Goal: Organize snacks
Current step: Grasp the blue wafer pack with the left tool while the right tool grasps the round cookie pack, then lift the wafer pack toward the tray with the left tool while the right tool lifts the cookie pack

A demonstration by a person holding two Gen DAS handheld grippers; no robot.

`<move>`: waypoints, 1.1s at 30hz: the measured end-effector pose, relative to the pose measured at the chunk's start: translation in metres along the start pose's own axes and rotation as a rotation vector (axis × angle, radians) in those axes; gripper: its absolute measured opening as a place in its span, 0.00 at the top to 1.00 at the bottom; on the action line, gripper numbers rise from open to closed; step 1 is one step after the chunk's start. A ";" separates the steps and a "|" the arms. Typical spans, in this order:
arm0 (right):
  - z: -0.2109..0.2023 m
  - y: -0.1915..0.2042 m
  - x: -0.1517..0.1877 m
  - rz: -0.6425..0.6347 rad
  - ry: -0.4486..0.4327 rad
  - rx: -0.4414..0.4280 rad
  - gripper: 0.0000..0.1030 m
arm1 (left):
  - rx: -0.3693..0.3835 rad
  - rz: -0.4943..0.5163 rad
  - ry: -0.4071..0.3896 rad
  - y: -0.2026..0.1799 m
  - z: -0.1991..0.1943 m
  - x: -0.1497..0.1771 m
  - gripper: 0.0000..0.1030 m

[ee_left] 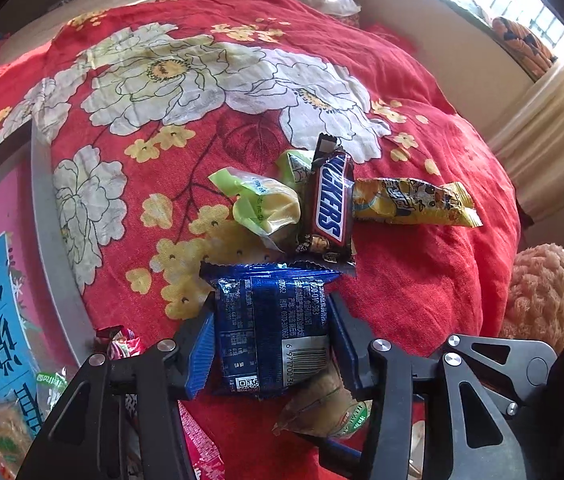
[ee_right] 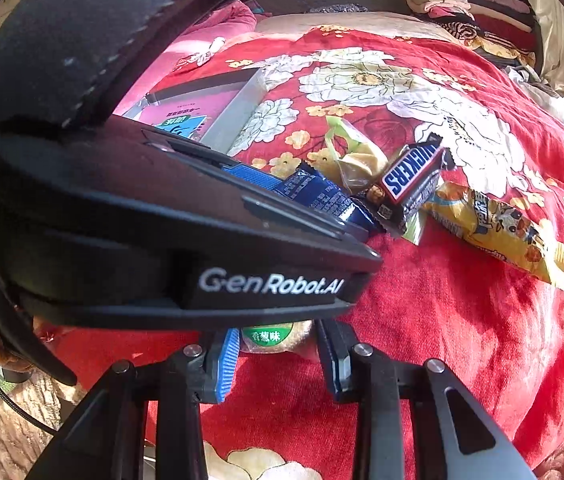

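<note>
My left gripper (ee_left: pixel 272 320) is shut on a blue snack packet (ee_left: pixel 270 320), held just above the red flowered bedspread (ee_left: pixel 202 100). Right ahead of it lie a Snickers bar (ee_left: pixel 331 200), a green-wrapped snack (ee_left: pixel 266 208) and a yellow snack bag (ee_left: pixel 413 202) in a small pile. My right gripper (ee_right: pixel 278 340) is shut on a round green-labelled snack (ee_right: pixel 270 336), which also shows under the left gripper (ee_left: pixel 325 412). The left gripper's black body (ee_right: pixel 162 220) fills much of the right wrist view. The Snickers bar (ee_right: pixel 411 174), the blue packet (ee_right: pixel 321 196) and the yellow bag (ee_right: pixel 497 228) show there too.
A grey box (ee_left: pixel 54 248) with a pink printed inside sits at the left on the bed, with several snack packets (ee_left: pixel 2 432) in it. A plush toy (ee_left: pixel 541 292) lies at the right bed edge. Folded clothes (ee_right: pixel 461 4) lie at the far end.
</note>
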State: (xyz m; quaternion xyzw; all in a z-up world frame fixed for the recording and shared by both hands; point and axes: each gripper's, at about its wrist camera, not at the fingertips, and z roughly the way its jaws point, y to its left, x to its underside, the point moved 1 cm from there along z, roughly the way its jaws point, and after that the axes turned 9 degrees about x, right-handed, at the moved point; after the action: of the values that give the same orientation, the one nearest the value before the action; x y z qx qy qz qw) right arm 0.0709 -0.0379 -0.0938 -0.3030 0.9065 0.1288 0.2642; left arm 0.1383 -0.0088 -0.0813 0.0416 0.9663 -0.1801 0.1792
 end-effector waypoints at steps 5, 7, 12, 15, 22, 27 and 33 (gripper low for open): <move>0.002 0.004 0.000 -0.002 0.004 -0.003 0.66 | 0.030 -0.042 -0.053 0.006 -0.024 0.003 0.48; 0.001 0.003 -0.001 0.018 0.005 -0.008 0.66 | 0.032 -0.052 -0.073 0.009 -0.034 0.003 0.48; -0.001 -0.012 -0.006 0.065 -0.016 -0.018 0.66 | 0.029 -0.089 -0.115 0.020 -0.052 0.009 0.48; -0.008 -0.017 -0.006 0.072 -0.051 -0.014 0.66 | 0.028 -0.110 -0.134 0.025 -0.061 0.015 0.48; -0.027 -0.018 -0.015 0.073 -0.124 -0.006 0.66 | 0.008 -0.143 -0.160 0.035 -0.079 0.029 0.48; -0.033 -0.013 -0.018 0.075 -0.148 -0.003 0.66 | -0.008 -0.162 -0.182 0.039 -0.091 0.035 0.48; -0.046 -0.010 -0.018 0.067 -0.192 0.007 0.66 | -0.032 -0.165 -0.226 0.037 -0.112 0.044 0.48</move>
State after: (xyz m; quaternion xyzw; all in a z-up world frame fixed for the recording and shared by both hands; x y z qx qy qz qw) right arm 0.0713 -0.0549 -0.0465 -0.2579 0.8871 0.1628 0.3464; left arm 0.0657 0.0672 -0.0120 -0.0613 0.9428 -0.1825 0.2722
